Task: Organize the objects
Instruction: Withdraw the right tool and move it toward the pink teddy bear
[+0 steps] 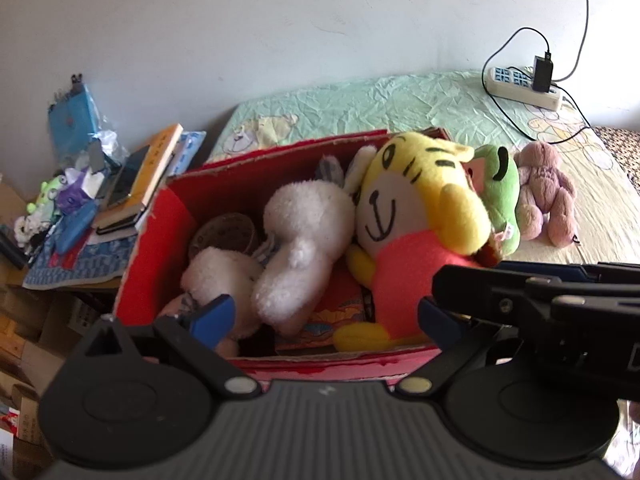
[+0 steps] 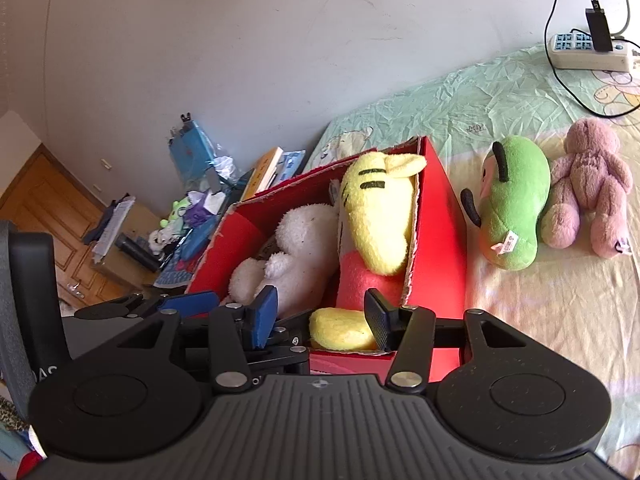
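Bed has the green plush and pink bear left, both soft, light and easy to pinch mid-body, while both the left hand-held gripper and right hand-held gripper hang released over the red box.

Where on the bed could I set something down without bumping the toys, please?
The bed sheet lies bare in front of the green plush and pink bear, and between them and the power strip, apart from its cable. The red box is crowded with the tiger plush and white plush.
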A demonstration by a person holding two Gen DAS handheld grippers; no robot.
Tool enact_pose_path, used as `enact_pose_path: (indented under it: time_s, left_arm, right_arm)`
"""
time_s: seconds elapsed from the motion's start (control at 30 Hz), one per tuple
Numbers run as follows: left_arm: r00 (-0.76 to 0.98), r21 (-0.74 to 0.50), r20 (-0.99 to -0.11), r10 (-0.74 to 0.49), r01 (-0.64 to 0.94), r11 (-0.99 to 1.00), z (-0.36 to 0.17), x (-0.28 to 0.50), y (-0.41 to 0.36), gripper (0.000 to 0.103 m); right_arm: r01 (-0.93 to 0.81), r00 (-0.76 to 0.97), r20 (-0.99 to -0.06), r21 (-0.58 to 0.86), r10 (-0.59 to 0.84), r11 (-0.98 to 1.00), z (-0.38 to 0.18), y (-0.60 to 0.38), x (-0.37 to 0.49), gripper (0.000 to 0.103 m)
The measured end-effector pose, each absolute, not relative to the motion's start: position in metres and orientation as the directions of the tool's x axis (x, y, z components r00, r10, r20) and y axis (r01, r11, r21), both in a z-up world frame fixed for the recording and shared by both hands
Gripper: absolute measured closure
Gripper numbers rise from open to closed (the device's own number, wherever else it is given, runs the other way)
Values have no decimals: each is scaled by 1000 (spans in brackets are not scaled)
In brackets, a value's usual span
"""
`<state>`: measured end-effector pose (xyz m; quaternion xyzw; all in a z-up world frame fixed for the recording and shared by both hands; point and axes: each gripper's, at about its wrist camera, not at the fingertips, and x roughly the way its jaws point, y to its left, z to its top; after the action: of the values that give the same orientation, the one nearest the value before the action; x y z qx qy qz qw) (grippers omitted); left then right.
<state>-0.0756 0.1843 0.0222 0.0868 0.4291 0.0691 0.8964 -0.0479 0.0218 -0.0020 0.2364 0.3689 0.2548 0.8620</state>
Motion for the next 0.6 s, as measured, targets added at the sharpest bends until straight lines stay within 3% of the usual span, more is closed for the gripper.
enact_pose_path:
  time_s: [0.37, 0.6]
  left_arm:
    - [663, 290, -689, 292, -117, 950, 48, -87, 127, 4]
    - [663, 299, -695, 279, -87, 950, 46, -84, 90, 4]
  right_arm:
    - [-318, 613, -456, 605, 645, 730, 11, -35, -56, 50]
    - [-297, 631, -451, 610, 631, 734, 9, -68, -63, 50]
